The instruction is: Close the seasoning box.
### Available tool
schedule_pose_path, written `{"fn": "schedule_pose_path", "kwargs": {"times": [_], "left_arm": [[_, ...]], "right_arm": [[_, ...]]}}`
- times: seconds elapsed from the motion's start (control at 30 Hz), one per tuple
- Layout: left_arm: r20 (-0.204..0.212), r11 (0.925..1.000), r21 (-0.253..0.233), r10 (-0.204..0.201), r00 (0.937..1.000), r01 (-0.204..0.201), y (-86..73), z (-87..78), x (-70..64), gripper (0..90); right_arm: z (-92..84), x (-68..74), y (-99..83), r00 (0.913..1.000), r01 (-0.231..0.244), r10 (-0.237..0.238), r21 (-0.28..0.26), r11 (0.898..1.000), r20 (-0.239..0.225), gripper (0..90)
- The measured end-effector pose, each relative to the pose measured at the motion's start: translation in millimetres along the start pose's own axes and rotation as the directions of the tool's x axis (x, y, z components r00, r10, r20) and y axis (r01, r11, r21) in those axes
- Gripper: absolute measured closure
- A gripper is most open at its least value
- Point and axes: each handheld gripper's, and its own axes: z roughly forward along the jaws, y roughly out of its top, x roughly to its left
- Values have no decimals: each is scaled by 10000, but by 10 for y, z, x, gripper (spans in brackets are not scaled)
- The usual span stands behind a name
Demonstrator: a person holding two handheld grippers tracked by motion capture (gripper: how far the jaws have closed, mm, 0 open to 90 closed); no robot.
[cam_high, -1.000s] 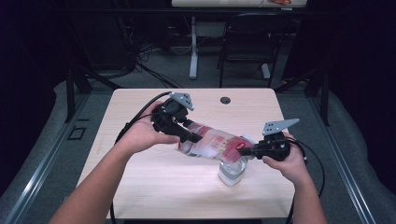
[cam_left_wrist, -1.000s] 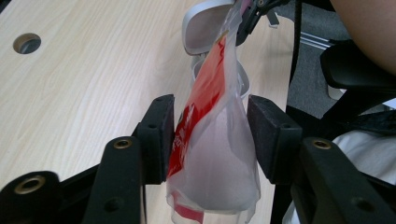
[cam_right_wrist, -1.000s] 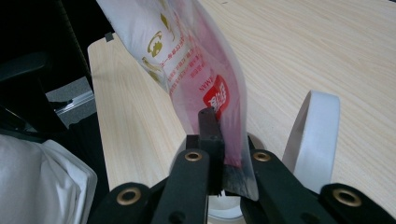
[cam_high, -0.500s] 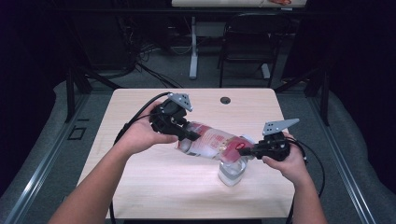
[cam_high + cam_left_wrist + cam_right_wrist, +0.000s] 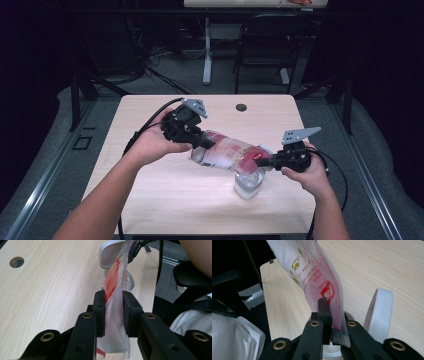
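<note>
Your left gripper (image 5: 202,141) sits at the upper left of the bag (image 5: 227,156); its jaws have just been closing and now pinch that end, the film squeezed flat between the pads (image 5: 100,312) in the left gripper view. The bag, clear with red print, hangs tilted above the table (image 5: 165,200), stretched between your two hands and sloping down to the right. Below its lower end stands a clear cup (image 5: 248,184) on the table. Your right gripper (image 5: 265,161) is clamped tight on the bag's lower corner, just over the cup's rim (image 5: 378,315).
</note>
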Motion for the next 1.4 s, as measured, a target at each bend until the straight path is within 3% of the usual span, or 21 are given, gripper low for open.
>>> {"fn": "schedule_pose_path", "kwargs": {"times": [1.03, 1.4], "left_arm": [[-69, 10000, -70, 26, 10000, -27, 58, -21, -28, 776], [-133, 10000, -51, 40, 9999, -41, 68, -20, -35, 776]], "right_arm": [[-34, 21, 12, 10000, 77, -77, -64, 10000, -1, 892], [-23, 1, 12, 9998, -199, 198, -169, 9997, -35, 889]]}}
